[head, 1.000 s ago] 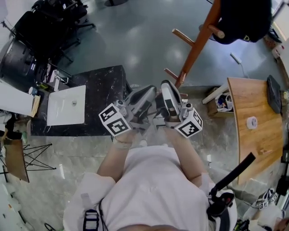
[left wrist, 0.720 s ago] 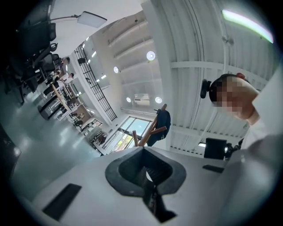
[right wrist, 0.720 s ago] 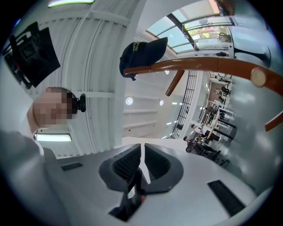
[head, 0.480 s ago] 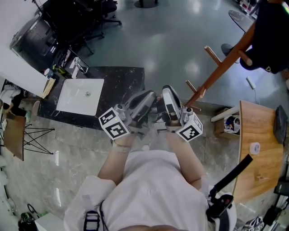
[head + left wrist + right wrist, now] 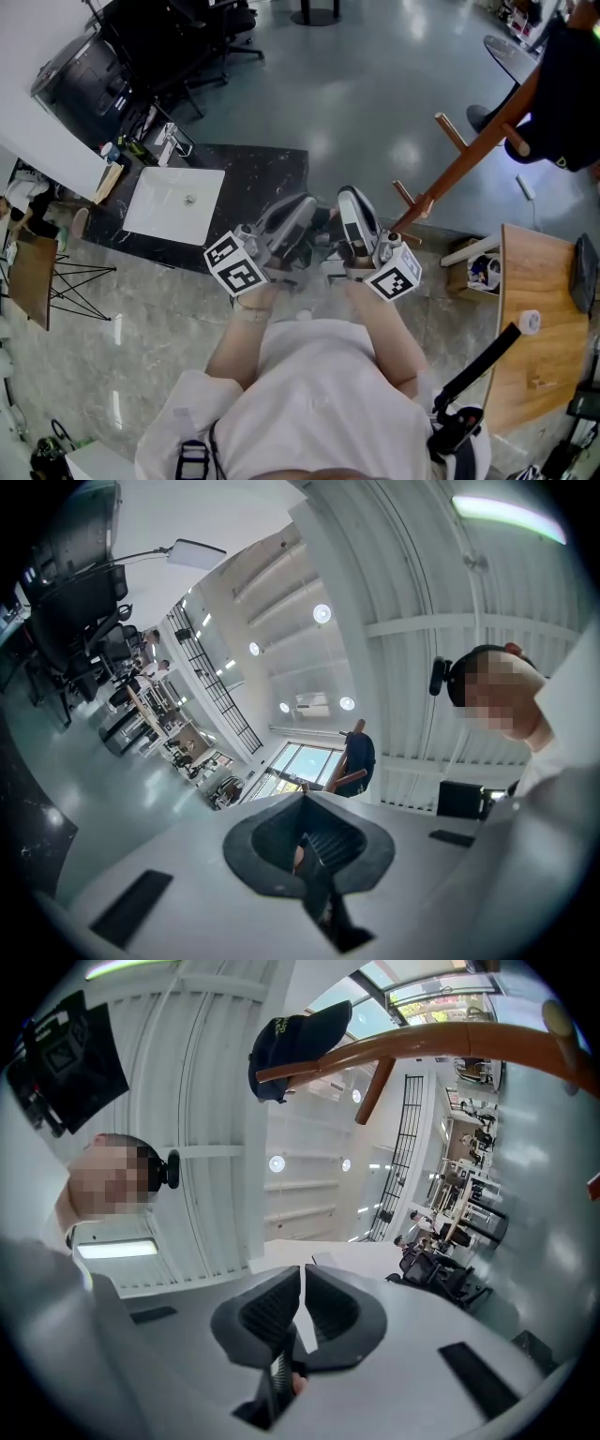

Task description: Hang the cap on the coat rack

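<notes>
Cap (image 5: 295,1040): dark, w/ brim, sits on a peg of the wooden coat rack (image 5: 441,1046), upper centre of the right gripper view. In the head view it shows at the upper right edge, well apart from both tools.

Tool state: left gripper (image 5: 303,808) has jaws together, nothing between them. Right gripper (image 5: 302,1283) has jaws drawn in to a thin slit, also empty. Both are held close to the person's chest, mid-frame in the head view.

Step in hand: judged complete, as the cap is on the rack and neither tool grips it. Next move, if any: hold clear of the rack; no re-grip looks req'd unless the seat proves loose.

Limits: the cap is cut off by the frame edge in the head view, and the peg contact is not legible there. Left gripper view shows cap and rack only small and distant. Rack foot sits partly behind the grippers, so its stance is unconfirmed.
</notes>
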